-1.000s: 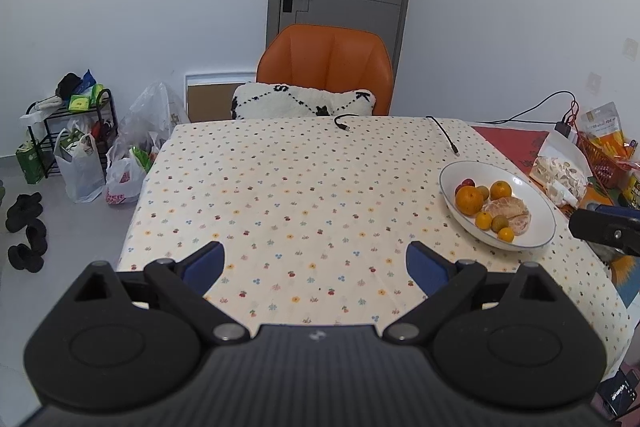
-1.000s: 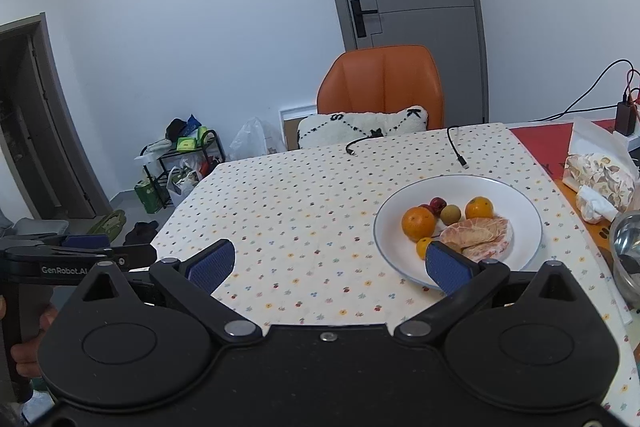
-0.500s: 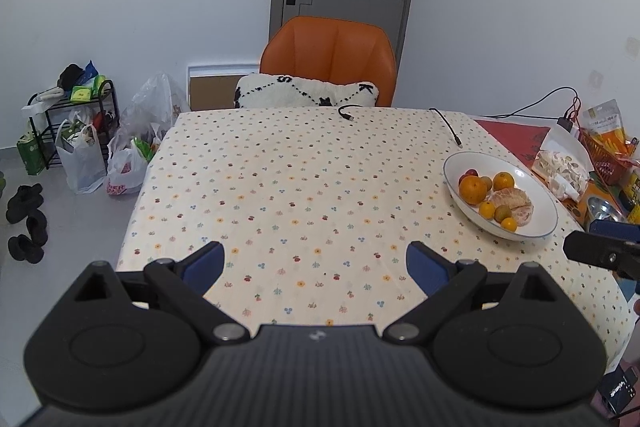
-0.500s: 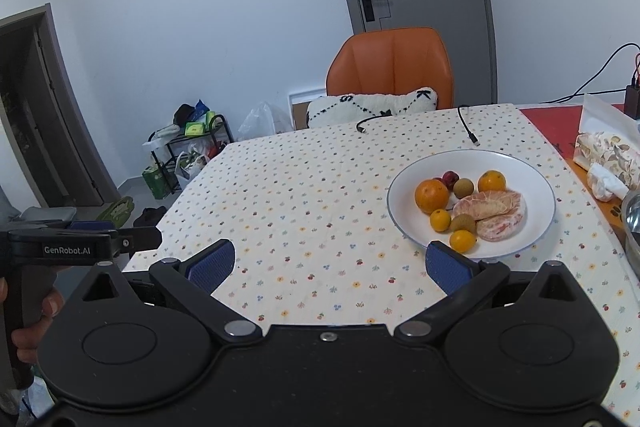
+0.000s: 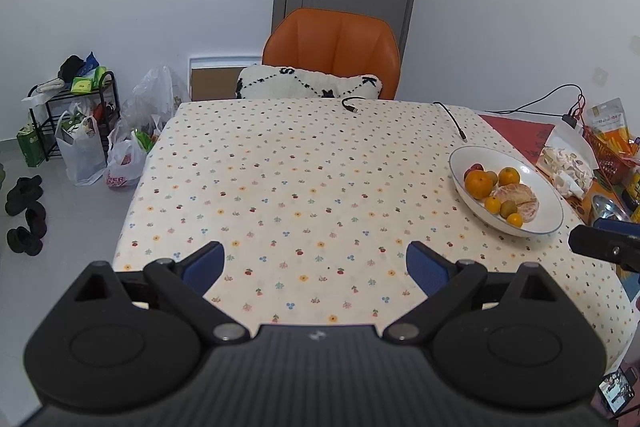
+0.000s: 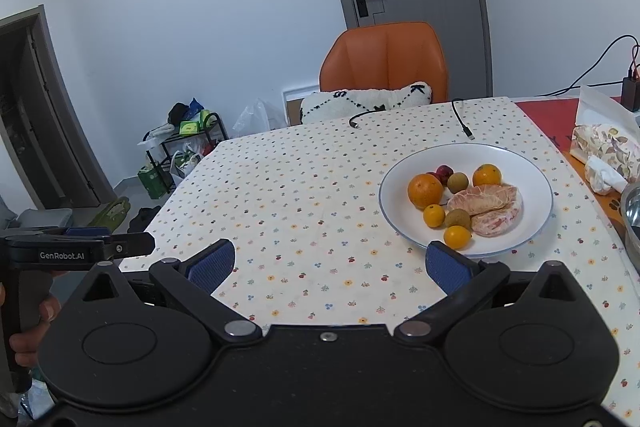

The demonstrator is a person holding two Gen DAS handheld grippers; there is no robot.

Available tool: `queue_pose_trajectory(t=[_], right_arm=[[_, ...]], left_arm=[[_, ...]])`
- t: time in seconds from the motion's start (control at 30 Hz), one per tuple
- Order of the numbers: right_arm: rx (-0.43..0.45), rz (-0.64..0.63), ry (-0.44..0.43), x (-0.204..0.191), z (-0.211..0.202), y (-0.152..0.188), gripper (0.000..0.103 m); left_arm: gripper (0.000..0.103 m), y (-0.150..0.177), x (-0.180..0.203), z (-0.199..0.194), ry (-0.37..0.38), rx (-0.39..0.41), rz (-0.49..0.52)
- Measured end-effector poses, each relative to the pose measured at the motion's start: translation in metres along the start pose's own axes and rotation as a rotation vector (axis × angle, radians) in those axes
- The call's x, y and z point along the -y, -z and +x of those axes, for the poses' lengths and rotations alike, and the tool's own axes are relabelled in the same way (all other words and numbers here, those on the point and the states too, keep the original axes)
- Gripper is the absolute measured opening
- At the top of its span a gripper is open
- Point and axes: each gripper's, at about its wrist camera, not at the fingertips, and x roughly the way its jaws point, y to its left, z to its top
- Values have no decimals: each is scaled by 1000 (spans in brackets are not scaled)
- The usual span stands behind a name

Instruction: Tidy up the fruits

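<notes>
Hovering near the white plate [image 6: 532, 167] of fruit, left tool [image 5: 315, 263] and right tool [image 6: 327, 265] gape wide, gripping nothing.

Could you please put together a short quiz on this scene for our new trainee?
1. True or false: the right gripper is shut on a fruit.
2. Which lies nearest the right gripper on the plate? A) the big orange B) the red fruit C) a small orange fruit
3. Fill in: the black cable end lies on the tablecloth, ____ the plate.

Key
1. False: its jaws stand wide open with nothing between them, as do those of the left gripper.
2. C
3. Beyond, not touching it.
</notes>
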Motion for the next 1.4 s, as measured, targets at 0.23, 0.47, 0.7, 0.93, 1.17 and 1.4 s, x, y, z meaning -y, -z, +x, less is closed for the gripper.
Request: queue_pose_trajectory(t=[0.23, 0.47, 0.7, 0.93, 1.17, 1.4], right_arm=[[-1, 1, -1, 1, 1, 0, 103], [-4, -1, -2, 0, 3, 0, 103], [-4, -1, -2, 0, 3, 0, 103], [-4, -2, -2, 0, 2, 0, 103], [-4, -1, -1, -1, 2, 0, 103], [-7, 0, 3, -1, 4, 0, 103]], left_arm=[[97, 0, 0, 2, 3, -4, -2], [97, 1, 1, 5, 3, -8, -3], [97, 1, 1, 5, 3, -8, -3], [97, 3, 1, 6, 7, -9, -2], [97, 3, 1, 7, 10, -10, -1], [97, 2, 2, 6, 25, -6, -1]])
